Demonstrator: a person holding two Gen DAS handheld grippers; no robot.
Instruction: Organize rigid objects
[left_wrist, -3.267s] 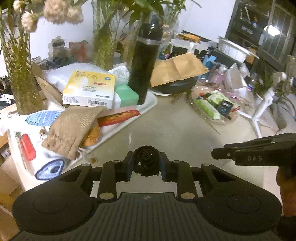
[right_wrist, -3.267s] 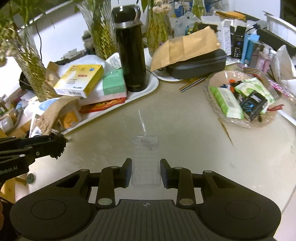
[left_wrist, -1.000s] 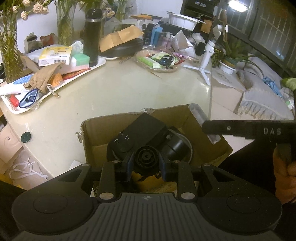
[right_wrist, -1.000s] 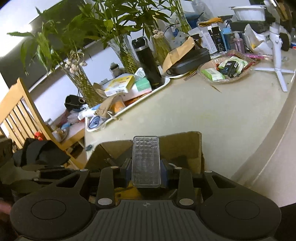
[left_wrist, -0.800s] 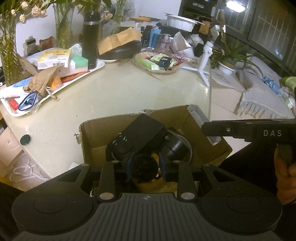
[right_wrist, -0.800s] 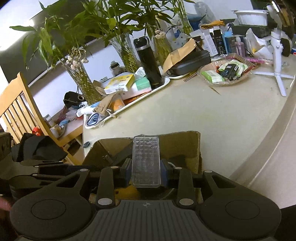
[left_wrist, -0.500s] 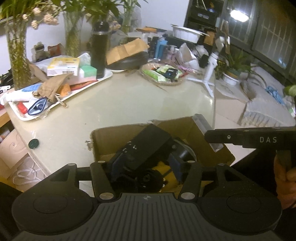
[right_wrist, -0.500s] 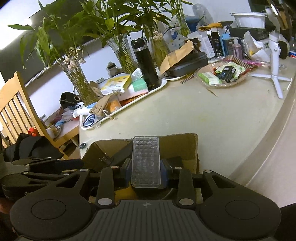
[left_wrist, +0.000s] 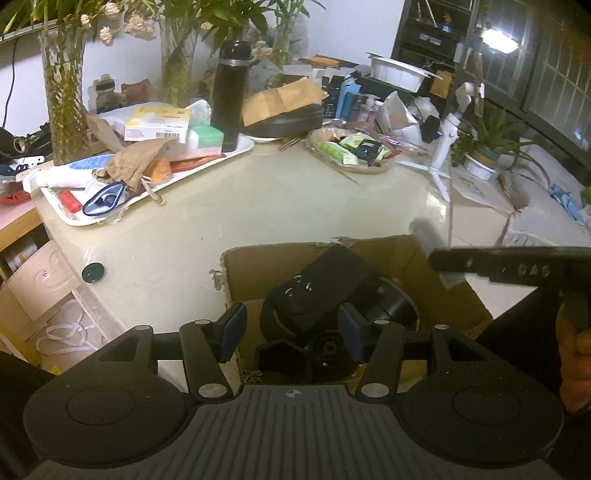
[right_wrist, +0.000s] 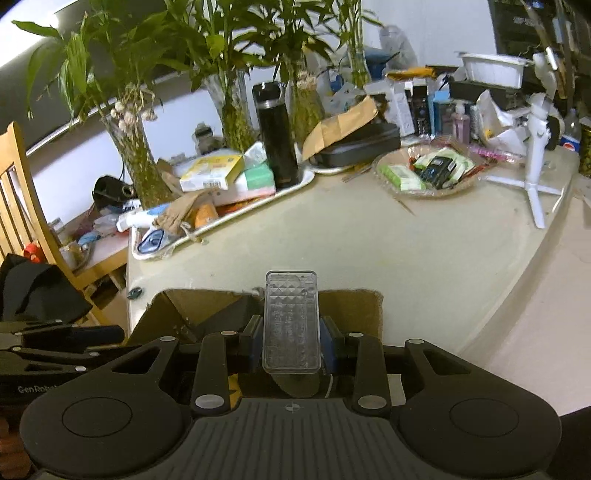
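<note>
An open cardboard box (left_wrist: 399, 251) sits at the near edge of the beige table, with a black rectangular case (left_wrist: 332, 277) and a round black part (left_wrist: 327, 349) lying in it. My left gripper (left_wrist: 291, 328) hovers open just above them, its blue pads (left_wrist: 232, 326) touching nothing. My right gripper (right_wrist: 291, 343) is shut on a clear ribbed plastic case (right_wrist: 291, 314) and holds it above the box (right_wrist: 351, 299). In the left wrist view the right gripper (left_wrist: 439, 260) reaches in from the right with the clear case (left_wrist: 424, 232). The left gripper (right_wrist: 114, 338) shows at the left of the right wrist view.
A white tray (left_wrist: 236, 155) at the back left carries a black flask (left_wrist: 229, 96), medicine boxes and a cloth pouch. Behind it stand glass vases with plants. A basket of packets (left_wrist: 351, 151), a white tripod (left_wrist: 443, 147) and a wooden chair (right_wrist: 22, 206) surround the table. A small dark cap (left_wrist: 93, 272) lies near the table's left edge.
Both grippers came from over the table back above the cardboard box. The left gripper opened and the round black part now lies in the box. The right gripper stays shut on the clear case.
</note>
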